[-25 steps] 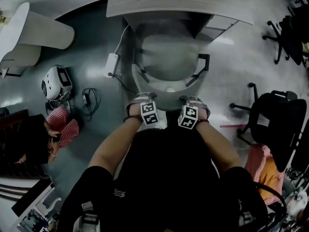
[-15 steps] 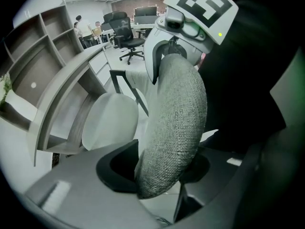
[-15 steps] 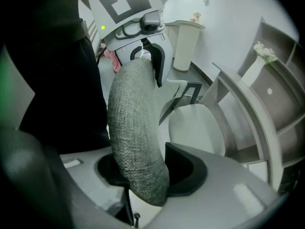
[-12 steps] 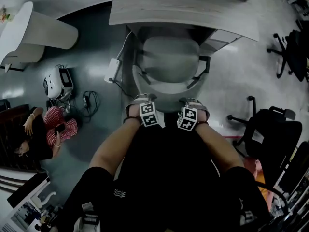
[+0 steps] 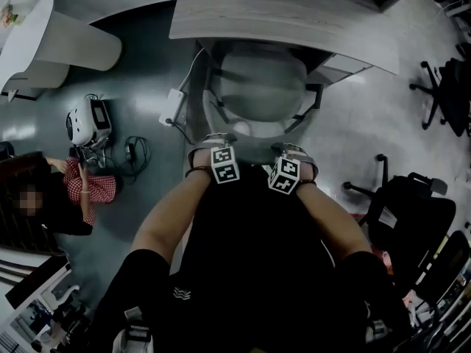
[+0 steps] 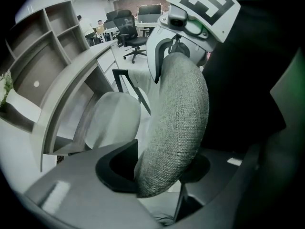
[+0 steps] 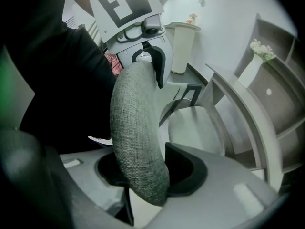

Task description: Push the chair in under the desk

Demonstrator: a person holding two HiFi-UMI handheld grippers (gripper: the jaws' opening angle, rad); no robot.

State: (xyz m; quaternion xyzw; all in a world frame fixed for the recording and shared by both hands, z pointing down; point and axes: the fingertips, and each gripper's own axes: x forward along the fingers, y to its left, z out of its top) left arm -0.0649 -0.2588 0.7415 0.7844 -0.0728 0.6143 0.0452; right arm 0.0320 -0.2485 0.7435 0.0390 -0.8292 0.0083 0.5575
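Observation:
The grey fabric chair stands in front of the curved wooden desk (image 5: 280,13), its seat (image 5: 261,87) partly beneath the desktop. In the head view my left gripper (image 5: 215,151) and right gripper (image 5: 294,157) sit side by side on the top edge of the backrest (image 5: 254,140). The left gripper view shows my left gripper (image 6: 157,168) shut on the woven backrest (image 6: 176,123), with the seat (image 6: 112,120) and desk (image 6: 71,85) beyond. In the right gripper view my right gripper (image 7: 147,173) is likewise shut on the backrest (image 7: 136,132).
A drawer unit (image 5: 338,68) stands under the desk's right end, close to the chair's armrest (image 5: 313,98). Black office chairs (image 5: 412,212) stand at right. On the floor at left lie a power strip (image 5: 175,105), cables (image 5: 136,153) and a white device (image 5: 88,120); a person (image 5: 73,197) sits there.
The chair and both grippers have moved forward, so the seat lies farther under the desk. The person at left has shifted position.

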